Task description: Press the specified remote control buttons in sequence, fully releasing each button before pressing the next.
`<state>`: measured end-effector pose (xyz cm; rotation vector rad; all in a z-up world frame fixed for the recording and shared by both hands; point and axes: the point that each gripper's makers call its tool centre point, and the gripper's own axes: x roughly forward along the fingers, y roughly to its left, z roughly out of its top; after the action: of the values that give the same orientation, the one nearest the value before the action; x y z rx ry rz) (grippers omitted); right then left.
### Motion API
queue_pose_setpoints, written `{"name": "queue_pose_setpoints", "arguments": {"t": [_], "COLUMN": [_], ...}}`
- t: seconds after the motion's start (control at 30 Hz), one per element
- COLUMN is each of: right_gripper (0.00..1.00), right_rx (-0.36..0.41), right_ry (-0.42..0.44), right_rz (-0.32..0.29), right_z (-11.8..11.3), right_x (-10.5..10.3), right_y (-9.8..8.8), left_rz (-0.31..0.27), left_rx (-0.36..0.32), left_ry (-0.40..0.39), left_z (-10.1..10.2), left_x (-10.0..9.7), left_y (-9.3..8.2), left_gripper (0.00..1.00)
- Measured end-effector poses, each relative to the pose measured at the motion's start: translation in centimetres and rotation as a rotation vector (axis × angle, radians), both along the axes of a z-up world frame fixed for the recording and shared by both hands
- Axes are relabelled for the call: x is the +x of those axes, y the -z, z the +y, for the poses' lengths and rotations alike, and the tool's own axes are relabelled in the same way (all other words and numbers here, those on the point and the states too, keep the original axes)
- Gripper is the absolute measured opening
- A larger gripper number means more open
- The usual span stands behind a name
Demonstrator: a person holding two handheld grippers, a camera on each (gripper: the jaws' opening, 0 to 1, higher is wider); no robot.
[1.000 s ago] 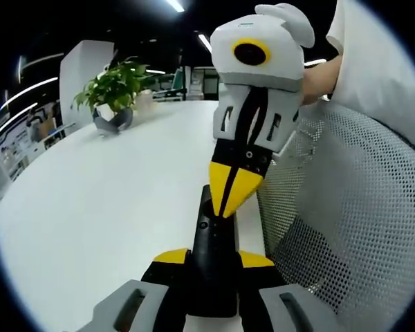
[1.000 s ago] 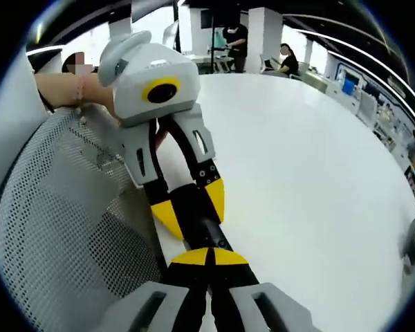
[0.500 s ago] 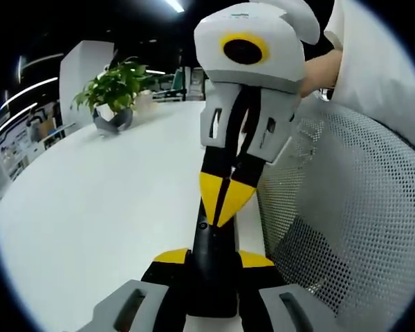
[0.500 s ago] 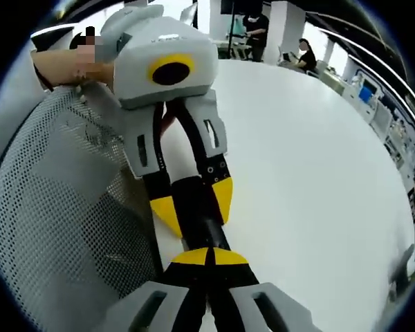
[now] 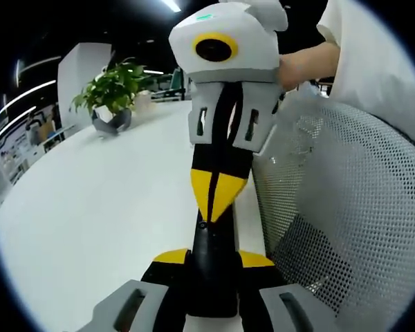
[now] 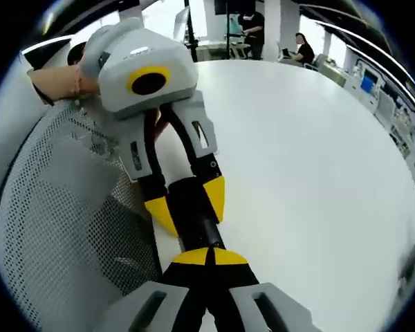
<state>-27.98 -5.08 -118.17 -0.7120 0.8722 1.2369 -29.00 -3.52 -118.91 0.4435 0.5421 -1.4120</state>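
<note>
The white tabletop (image 5: 90,207) spread out ahead of the left claw (image 5: 213,259), with a mesh chair back (image 5: 346,207) close on its right side and a potted plant (image 5: 114,97) far off ahead to its left. The black remote (image 5: 213,266) stood clamped between the left claw's jaws, running forward along them.

The right claw (image 5: 218,200), jaws closed together to a single yellow tip, pointed down at the remote. Over the last second it had slid nearer along the remote, from a spot farther up the body to one close above the left claw's jaws. Its tip seemed to rest on or just above a small button; contact could not be judged. I took this as a move to the next button in the sequence.
</note>
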Motion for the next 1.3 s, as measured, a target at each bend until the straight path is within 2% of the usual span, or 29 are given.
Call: {"name": "queue_pose_setpoints", "arguments": {"t": [0.07, 0.1, 0.2, 0.3, 0.37, 0.47, 0.53, 0.73, 0.93, 1.0, 1.13, 1.3], "right_gripper": [0.0, 0.0, 0.0, 0.0, 0.0, 0.0, 0.0, 0.0, 0.0, 0.0, 0.0, 0.0], "right_rx": [0.003, 0.009, 0.014, -0.027, -0.044, -0.09, -0.11, -0.133, -0.01, -0.001, 0.058, -0.022], "right_ry": [0.001, 0.005, 0.004, -0.024, -0.018, 0.025, 0.031, 0.023, 0.073, 0.055, 0.03, -0.023], "right_rz": [0.01, 0.04, 0.069, 0.085, 0.105, 0.17, 0.178, 0.131, 0.068, 0.056, 0.092, 0.062], "right_z": [0.3, 0.5, 1.1, 1.0, 1.0, 1.0, 1.1, 1.1, 1.0, 0.8, 2.1, 1.8], "right_x": [0.1, 0.0, 0.1, 0.1, 0.2, 0.4, 0.5, 0.3, 0.4, 0.1, -1.2, -1.3], "right_y": [0.0, 0.0, 0.2, 0.3, 0.3, 0.5, 0.6, 0.7, 0.4, 0.3, -0.8, 0.3], "left_rz": [0.0, 0.0, 0.0, 0.001, 0.001, 0.001, 0.0, 0.0, 0.001, 0.002, 0.002, 0.003], "left_rx": [0.0, 0.0, 0.0, -0.001, 0.0, -0.001, -0.001, 0.0, -0.001, -0.002, -0.002, -0.003], "left_ry": [0.001, 0.001, 0.001, 0.0, 0.001, 0.002, 0.002, 0.001, -0.001, -0.002, 0.001, 0.001], "left_z": [0.0, 0.0, 0.0, 0.0, 0.0, 0.0, 0.0, 0.0, 0.0, 0.0, 0.0, 0.0], "left_x": [0.0, 0.0, 0.0, 0.0, 0.0, 0.0, 0.0, 0.0, 0.0, 0.0, 0.0, 0.0], "left_y": [0.0, 0.0, 0.0, 0.0, 0.0, 0.0, 0.0, 0.0, 0.0, 0.0, 0.0, 0.0], "left_gripper": [0.25, 0.25, 0.25, 0.25, 0.25, 0.25, 0.25, 0.25, 0.25, 0.25, 0.25, 0.25]}}
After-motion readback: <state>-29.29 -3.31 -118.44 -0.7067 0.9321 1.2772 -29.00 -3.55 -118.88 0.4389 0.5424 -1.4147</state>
